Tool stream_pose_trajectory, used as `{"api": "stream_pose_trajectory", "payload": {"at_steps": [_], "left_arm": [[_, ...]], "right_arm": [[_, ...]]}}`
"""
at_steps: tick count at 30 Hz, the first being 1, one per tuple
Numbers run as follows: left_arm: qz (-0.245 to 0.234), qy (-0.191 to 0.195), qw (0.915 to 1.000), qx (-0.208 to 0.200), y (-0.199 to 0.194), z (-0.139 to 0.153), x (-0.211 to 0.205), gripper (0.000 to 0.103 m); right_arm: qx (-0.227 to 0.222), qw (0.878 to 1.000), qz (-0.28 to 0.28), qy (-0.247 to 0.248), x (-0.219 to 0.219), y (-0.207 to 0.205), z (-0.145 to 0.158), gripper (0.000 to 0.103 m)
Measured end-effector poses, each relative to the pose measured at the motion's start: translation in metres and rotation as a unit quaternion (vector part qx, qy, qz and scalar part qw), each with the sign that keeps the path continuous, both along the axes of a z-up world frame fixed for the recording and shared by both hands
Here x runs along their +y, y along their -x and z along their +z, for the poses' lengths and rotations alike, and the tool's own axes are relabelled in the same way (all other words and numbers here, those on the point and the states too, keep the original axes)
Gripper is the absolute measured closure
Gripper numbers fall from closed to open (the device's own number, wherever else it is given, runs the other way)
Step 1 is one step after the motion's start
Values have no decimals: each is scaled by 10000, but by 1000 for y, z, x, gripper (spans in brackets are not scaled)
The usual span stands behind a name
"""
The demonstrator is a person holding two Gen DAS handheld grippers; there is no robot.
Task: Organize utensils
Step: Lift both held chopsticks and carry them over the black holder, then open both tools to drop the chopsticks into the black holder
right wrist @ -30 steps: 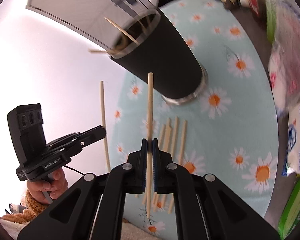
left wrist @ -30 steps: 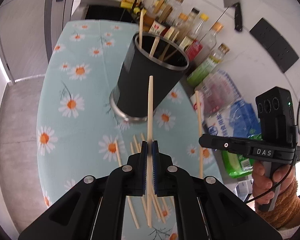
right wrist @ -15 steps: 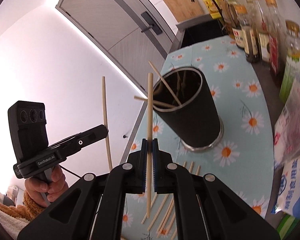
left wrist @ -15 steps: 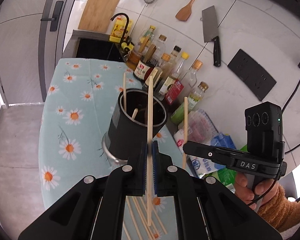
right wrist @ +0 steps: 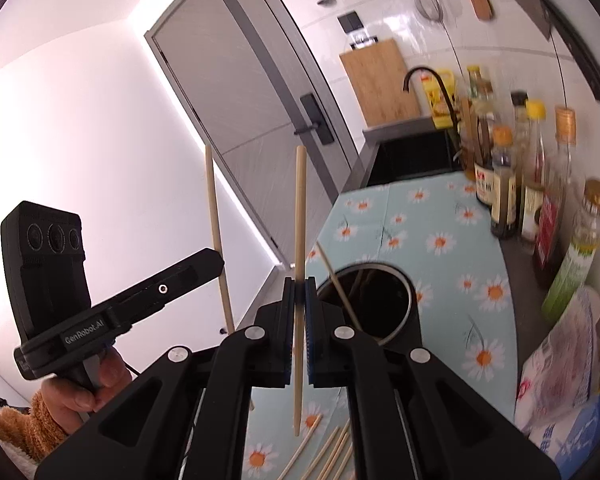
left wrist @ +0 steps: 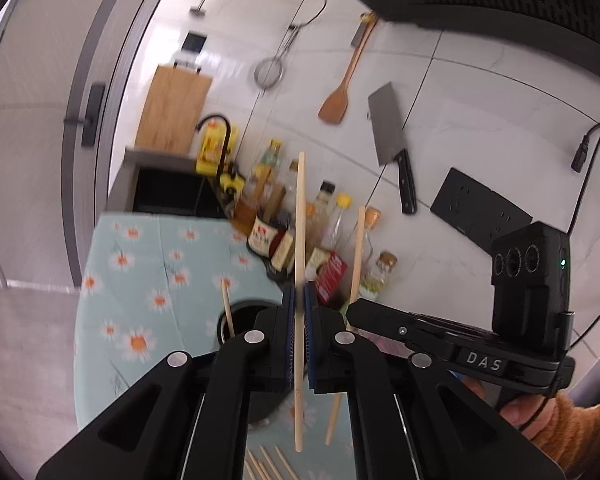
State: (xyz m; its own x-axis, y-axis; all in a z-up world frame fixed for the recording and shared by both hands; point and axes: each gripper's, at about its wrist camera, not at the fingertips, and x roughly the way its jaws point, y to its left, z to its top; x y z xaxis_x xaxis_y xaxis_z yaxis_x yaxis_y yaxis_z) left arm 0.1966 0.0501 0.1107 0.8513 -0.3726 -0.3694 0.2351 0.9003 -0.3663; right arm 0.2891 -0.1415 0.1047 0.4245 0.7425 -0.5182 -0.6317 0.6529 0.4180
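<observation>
Chopstick (left wrist: 299, 240) upright, clamped in left gripper (left wrist: 299, 300); right gripper (right wrist: 299, 284) likewise pinches its own chopstick (right wrist: 300, 216). Black holder cup (right wrist: 384, 300) just ahead below both, loose chopsticks (right wrist: 332, 456) on daisy cloth (right wrist: 452, 240) beneath.

The chopstick (left wrist: 299, 240) is pale, smooth wood. The grippers (left wrist: 299, 312) are matt black plastic with metal rivets. The cup (right wrist: 384, 304) is matt black with a shiny metal rim. The cloth (right wrist: 452, 248) has a daisy print. The wall tiles (left wrist: 480, 100) are glossy.
</observation>
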Motion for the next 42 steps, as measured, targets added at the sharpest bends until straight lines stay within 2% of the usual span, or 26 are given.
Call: {"api": "stream_pose_trajectory", "payload": {"at_steps": [8, 15, 21, 26, 34, 36, 38, 39, 42], "left_arm": [[-146, 271, 9975, -642, -21, -5, 4, 99], [-190, 152, 9922, -1222, -32, -4, 1, 99], [-260, 66, 9893, -1437, -39, -18, 0, 99], [-199, 165, 9912, -1298, -47, -35, 5, 99], [-175, 121, 9947, -1008, -53, -48, 4, 98], [-132, 100, 9949, -991, -52, -50, 4, 98], [-111, 102, 9952, -963, -52, -50, 6, 98], [-88, 86, 9953, -963, -51, -49, 6, 98], [-63, 108, 9955, -940, -48, -49, 9, 98]], "right_arm": [[-571, 9982, -176, -56, 10, -25, 13, 97], [-937, 9951, -320, 39, 18, -40, 15, 97], [-1041, 9938, -363, 125, 22, -49, 6, 97], [-820, 9958, -373, 153, 21, -56, -7, 97], [-517, 9974, -460, 218, 17, -64, -24, 96], [-481, 9974, -501, 211, 16, -64, -26, 94], [-425, 9978, -485, 183, 16, -64, -27, 83], [-422, 9978, -486, 184, 15, -64, -27, 80], [-444, 9974, -541, 178, 14, -62, -25, 80]]}}
